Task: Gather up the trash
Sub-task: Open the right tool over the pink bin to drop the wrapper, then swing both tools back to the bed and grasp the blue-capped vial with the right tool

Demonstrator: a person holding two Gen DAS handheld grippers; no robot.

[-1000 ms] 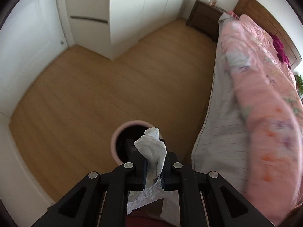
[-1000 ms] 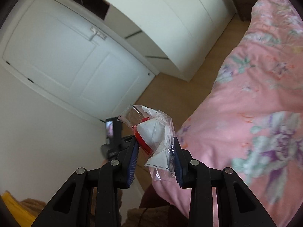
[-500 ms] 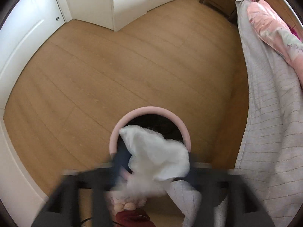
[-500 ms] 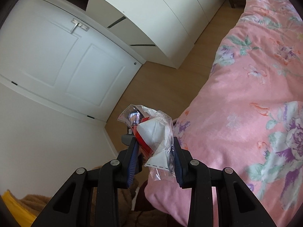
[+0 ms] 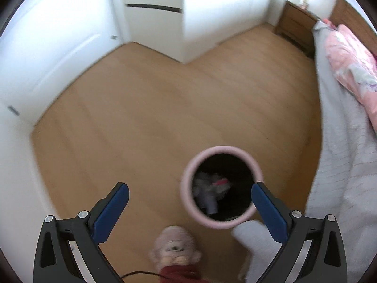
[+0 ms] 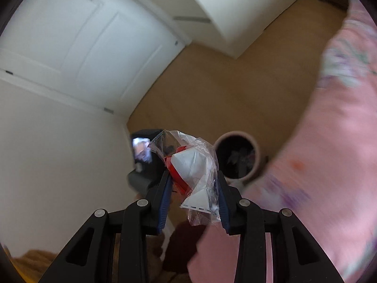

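Left wrist view is showing the left gripper [image 5: 189, 197] with jaws just opened wide and empty, hanging over the round pink-rimmed trash bin [image 5: 188, 176] holding crumpled white tissue [image 5: 207, 193] on the wooden floor [image 5: 141, 118]. The right gripper [image 6: 193, 189] is pinching a crinkled clear plastic wrapper with red-and-white contents [image 6: 190, 165] near the bin.

Beside the bin [image 5: 188, 176] with its pale pink rim and black inside lie a tan wood-grain floor [image 5: 141, 118], a grey faintly lined sheet [image 5: 341, 165] and a pink floral quilt [image 6: 329, 141]. Near it, a clear wrapper [image 6: 195, 165] shows red and white; gripper pads [image 5: 113, 205] are blue.
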